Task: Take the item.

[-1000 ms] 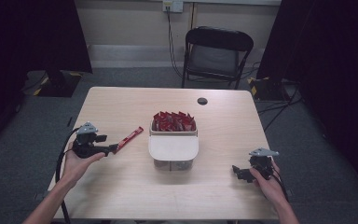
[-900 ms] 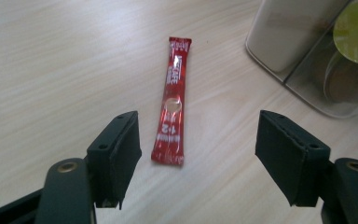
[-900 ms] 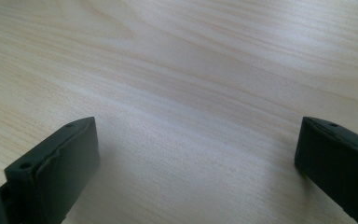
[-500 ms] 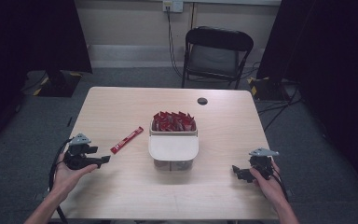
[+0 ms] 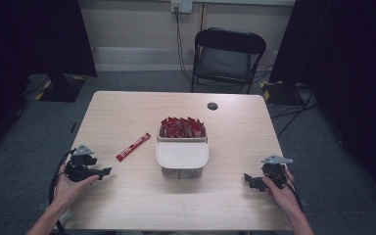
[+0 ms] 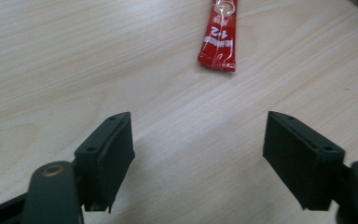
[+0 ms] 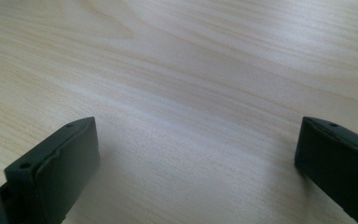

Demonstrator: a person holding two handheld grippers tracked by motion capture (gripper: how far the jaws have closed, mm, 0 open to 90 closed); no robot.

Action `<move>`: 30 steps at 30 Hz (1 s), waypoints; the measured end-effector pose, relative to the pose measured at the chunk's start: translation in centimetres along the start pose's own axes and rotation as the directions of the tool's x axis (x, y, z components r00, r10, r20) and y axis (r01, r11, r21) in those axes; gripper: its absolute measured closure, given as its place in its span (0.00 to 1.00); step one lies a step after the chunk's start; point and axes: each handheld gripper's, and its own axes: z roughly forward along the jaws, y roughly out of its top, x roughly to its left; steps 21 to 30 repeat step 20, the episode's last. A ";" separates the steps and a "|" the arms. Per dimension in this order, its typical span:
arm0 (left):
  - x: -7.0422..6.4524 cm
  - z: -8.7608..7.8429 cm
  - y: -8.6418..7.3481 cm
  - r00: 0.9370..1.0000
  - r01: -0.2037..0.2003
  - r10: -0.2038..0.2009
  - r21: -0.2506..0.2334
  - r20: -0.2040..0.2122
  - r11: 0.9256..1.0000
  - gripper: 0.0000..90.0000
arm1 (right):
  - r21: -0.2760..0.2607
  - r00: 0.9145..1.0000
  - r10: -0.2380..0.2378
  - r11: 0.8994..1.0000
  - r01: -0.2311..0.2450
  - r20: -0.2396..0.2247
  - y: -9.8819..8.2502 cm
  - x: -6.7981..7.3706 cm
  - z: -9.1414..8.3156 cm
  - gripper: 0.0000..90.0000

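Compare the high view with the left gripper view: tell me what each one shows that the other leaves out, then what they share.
High view alone: the white container packed with red sachets, a folding chair behind the table, a small dark disc on the tabletop, the right gripper, and both of the person's hands.

Left gripper view alone: the printing on the loose red sachet, and the left gripper seen from close up, jaws wide apart and just opened further, nothing between them.

Shared: the wooden table, that loose sachet lying flat on it, and the left gripper.
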 end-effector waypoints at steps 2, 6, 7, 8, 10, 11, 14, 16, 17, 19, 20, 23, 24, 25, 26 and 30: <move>0.1 0.3 -0.2 1.000 -0.008 0.008 0.019 -0.012 1.000 0.28 | 0.000 1.000 0.000 1.000 0.000 -0.001 0.0 0.0 0.0 0.00; -0.1 1.0 -0.6 0.998 -0.050 0.051 0.020 -0.039 0.999 0.24 | 0.000 1.000 0.000 1.000 0.000 0.000 0.0 0.0 0.0 0.00; -0.1 1.1 -0.6 0.998 -0.044 0.045 0.013 -0.038 0.999 0.22 | 0.000 1.000 0.000 1.000 0.000 -0.001 0.0 0.0 0.0 0.00; 0.0 1.2 -0.6 0.998 -0.041 0.042 0.008 -0.043 0.999 0.21 | 0.000 1.000 0.001 1.000 -0.001 -0.001 0.0 0.0 0.0 0.00; 0.0 1.5 -0.7 0.998 -0.043 0.043 -0.012 -0.042 0.999 0.17 | 0.000 1.000 0.000 1.000 0.000 0.000 0.0 0.0 0.0 0.00; 0.1 1.6 -0.9 0.998 -0.044 0.043 -0.031 -0.040 0.999 0.16 | 0.000 1.000 0.000 1.000 0.000 -0.001 0.0 0.0 0.0 0.00; 0.3 1.8 -1.3 0.998 -0.060 0.058 -0.070 -0.031 0.996 0.12 | 0.000 1.000 0.000 1.000 0.000 0.000 0.0 0.0 0.0 0.00; 0.3 1.8 -1.4 0.998 -0.058 0.056 -0.077 -0.032 0.995 0.12 | 0.001 1.000 0.000 1.000 0.000 -0.001 0.0 0.0 0.0 0.00; 0.2 1.8 -1.4 0.998 -0.053 0.051 -0.078 -0.037 0.996 0.11 | 0.000 1.000 0.000 1.000 0.000 0.000 0.0 0.0 0.0 0.00; 0.1 1.9 -1.4 0.998 -0.047 0.044 -0.079 -0.041 0.996 0.11 | 0.000 1.000 0.000 1.000 0.000 0.000 0.0 0.0 0.0 0.00; 0.1 1.9 -1.4 0.998 -0.047 0.044 -0.079 -0.041 0.996 0.11 | 0.000 1.000 0.000 1.000 0.000 -0.001 0.0 0.0 0.0 0.00; 0.1 1.9 -1.4 0.998 -0.047 0.044 -0.079 -0.041 0.996 0.11 | 0.000 1.000 0.000 1.000 0.000 -0.001 0.0 0.0 0.0 0.00; 0.1 1.9 -1.4 0.998 -0.047 0.044 -0.079 -0.041 0.996 0.11 | 0.000 1.000 0.000 1.000 0.000 -0.001 0.0 0.0 0.0 0.00; 0.1 1.9 -1.4 0.998 -0.047 0.044 -0.079 -0.041 0.996 0.11 | 0.000 1.000 0.000 1.000 0.000 -0.001 0.0 0.0 0.0 0.00; 0.1 1.9 -1.4 0.998 -0.047 0.044 -0.079 -0.041 0.996 0.11 | 0.000 1.000 0.000 1.000 0.000 -0.001 0.0 0.0 0.0 0.00; 0.1 1.9 -1.4 0.998 -0.047 0.044 -0.079 -0.041 0.996 0.11 | 0.000 1.000 0.000 1.000 0.000 -0.001 0.0 0.0 0.0 0.00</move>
